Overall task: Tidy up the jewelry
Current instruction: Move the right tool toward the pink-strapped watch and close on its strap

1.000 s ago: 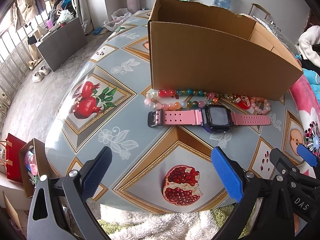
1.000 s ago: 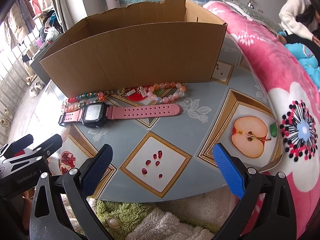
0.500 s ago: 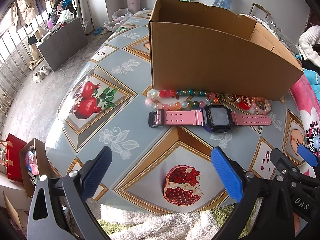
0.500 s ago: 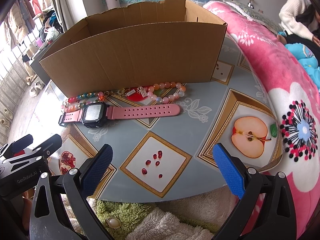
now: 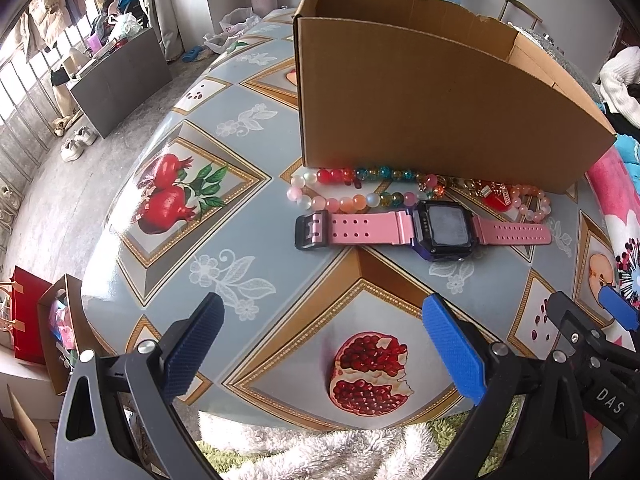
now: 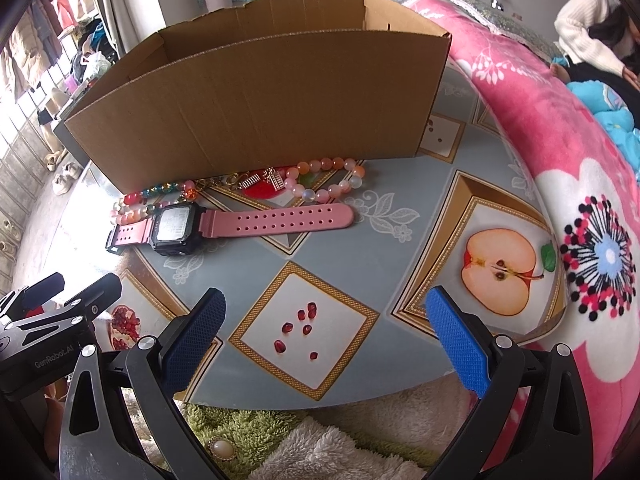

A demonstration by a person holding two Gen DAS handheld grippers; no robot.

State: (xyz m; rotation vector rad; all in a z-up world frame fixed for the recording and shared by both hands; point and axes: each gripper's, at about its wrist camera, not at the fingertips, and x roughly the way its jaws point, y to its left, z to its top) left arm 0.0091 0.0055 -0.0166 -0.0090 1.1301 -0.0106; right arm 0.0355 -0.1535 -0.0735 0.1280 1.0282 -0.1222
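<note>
Underneath, fruit-patterned tablecloth (image 5: 224, 216); behind, cardboard box (image 5: 420, 120), cluttered room

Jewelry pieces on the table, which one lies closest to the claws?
The pink watch: it lies flat in front of both bead bracelets, which sit behind it against the cardboard box.

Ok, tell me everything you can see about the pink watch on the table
The watch lies flat and unbuckled on the patterned table, stretched out straight in front of the cardboard box. Its strap is pink, rubbery-looking, with rows of holes and a dark buckle at one end. The square case is dark with a purplish edge; the grey screen faces up, blank. A bead bracelet lies right against its far side. Neither gripper touches it.
</note>
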